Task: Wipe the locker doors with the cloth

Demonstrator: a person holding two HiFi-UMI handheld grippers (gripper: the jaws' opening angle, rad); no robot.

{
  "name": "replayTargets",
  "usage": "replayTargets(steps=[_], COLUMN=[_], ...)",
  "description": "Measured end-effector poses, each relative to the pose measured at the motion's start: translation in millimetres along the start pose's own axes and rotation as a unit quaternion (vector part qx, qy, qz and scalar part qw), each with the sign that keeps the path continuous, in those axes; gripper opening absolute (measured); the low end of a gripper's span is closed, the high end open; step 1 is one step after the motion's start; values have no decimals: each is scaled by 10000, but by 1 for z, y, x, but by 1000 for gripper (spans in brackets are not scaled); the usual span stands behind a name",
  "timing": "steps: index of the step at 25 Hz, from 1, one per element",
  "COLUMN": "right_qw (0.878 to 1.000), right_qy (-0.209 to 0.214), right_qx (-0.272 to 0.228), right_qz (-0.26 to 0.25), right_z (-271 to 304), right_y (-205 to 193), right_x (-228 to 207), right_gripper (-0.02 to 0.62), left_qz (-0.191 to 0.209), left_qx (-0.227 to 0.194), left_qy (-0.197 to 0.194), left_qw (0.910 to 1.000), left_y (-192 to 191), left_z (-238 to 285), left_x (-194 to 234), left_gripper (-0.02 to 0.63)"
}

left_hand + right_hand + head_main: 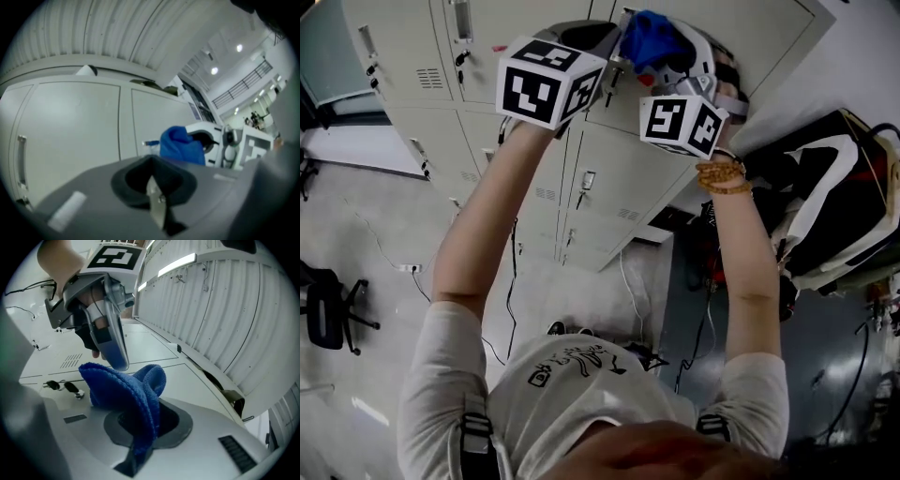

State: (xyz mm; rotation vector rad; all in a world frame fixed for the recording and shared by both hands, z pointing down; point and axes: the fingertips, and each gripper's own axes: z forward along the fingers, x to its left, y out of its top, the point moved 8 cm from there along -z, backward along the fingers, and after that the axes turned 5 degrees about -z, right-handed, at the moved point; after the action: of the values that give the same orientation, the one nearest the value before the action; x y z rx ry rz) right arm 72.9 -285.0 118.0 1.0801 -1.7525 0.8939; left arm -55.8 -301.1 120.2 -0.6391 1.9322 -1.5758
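My right tongs (138, 444) are pinching the cloth (123, 384) at the locker door (75, 126), left tongs (155, 199) pressed together; a pressing sweep likely follows.

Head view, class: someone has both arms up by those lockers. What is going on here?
A person holds two grippers up at the pale grey metal locker doors. The right gripper has its jaws shut on a folded blue terry cloth, close to an upper door. The left gripper is beside it, jaws together and empty. Whether the cloth touches the door cannot be told.
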Motion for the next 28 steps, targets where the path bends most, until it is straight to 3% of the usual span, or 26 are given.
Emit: replayTargets(steps=[7, 14, 18, 28], right_qw=[9992, 9985, 9989, 9962], right_qy=[240, 70, 64, 848], right_qx=[67, 108, 122, 28], right_qz=[304, 536, 449, -175], right_z=[-29, -42, -46, -66], right_y=[-12, -15, -13, -6], right_x=[68, 104, 124, 212], right_gripper=[31, 29, 29, 29], left_qz=[-238, -457, -501, -534], left_qx=[203, 427, 452, 693], left_qy=[14, 187, 238, 329], left_qw=[9995, 9979, 9974, 9956], left_y=[-53, -103, -117, -146], left_z=[-2, -8, -14, -24], left_x=[1, 8, 11, 7], left_gripper=[2, 2, 2, 2])
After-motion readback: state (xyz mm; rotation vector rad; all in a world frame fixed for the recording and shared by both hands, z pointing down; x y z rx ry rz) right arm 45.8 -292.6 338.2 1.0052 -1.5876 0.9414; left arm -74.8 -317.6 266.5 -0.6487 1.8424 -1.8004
